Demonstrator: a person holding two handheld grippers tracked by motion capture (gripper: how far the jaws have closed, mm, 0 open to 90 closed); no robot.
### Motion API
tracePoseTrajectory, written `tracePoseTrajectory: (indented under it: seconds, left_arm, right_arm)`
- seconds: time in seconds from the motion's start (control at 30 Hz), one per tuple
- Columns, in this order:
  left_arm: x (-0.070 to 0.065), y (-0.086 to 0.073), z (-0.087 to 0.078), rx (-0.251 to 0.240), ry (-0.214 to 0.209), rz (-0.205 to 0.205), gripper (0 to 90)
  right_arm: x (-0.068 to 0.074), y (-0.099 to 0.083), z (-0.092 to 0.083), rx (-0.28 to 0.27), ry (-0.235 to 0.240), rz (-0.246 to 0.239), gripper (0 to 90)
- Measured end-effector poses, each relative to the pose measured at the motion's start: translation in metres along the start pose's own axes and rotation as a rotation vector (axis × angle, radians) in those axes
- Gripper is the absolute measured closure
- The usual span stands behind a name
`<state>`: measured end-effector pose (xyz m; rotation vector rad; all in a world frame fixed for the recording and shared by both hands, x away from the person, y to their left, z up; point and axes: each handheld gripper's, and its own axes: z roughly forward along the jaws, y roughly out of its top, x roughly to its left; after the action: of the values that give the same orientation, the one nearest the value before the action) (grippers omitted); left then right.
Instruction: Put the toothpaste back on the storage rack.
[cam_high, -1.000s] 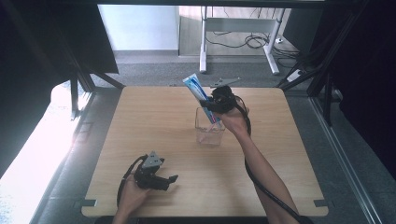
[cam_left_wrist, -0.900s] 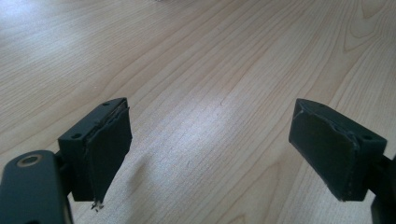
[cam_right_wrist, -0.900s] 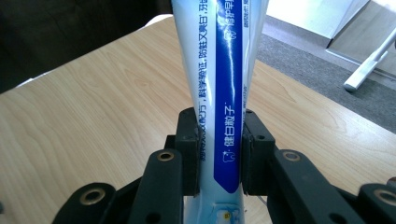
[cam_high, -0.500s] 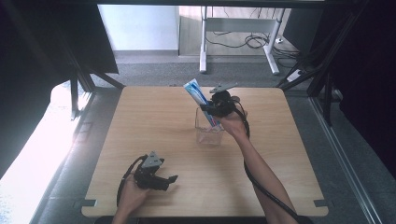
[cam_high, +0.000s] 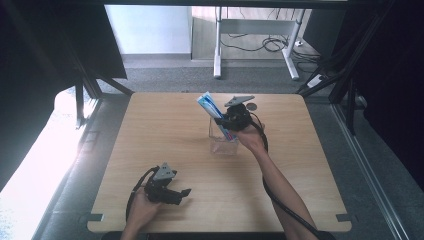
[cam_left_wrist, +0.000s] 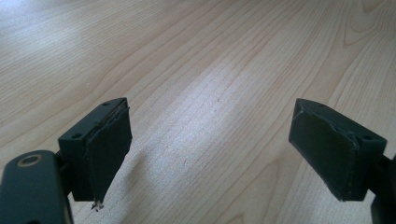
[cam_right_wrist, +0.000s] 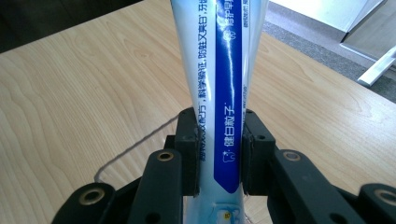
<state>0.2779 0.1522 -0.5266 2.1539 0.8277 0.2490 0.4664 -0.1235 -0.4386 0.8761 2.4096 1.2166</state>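
While clamped by the right gripper (cam_right_wrist: 218, 154) over the clear cup (cam_high: 222, 142), the blue-and-white toothpaste tube (cam_right_wrist: 219, 70) was tilted; its lower end, seemingly inside, was hidden. The left gripper (cam_left_wrist: 219, 154) was held wide, empty.

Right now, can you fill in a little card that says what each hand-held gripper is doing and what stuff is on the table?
table: light wood
right hand-held gripper: shut on the toothpaste tube
toothpaste tube: white and blue, tilted, lower end in the clear cup
clear cup: stands near the table's middle
left hand-held gripper: open, nothing between its jaws, low over bare wood at the near edge
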Motion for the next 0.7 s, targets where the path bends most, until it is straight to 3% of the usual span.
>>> tracePoseTrajectory:
  seconds: [0.2,0.7]
  left_arm:
    - [0.000,0.000,0.000,0.000,-0.001,0.001,13.5]
    - [-0.001,0.000,0.002,0.008,0.000,0.009,13.5]
  right_arm:
    - [0.001,-0.006,0.003,0.011,0.016,-0.015,72.8]
    - [-0.003,-0.011,-0.001,0.024,0.063,0.022,71.2]
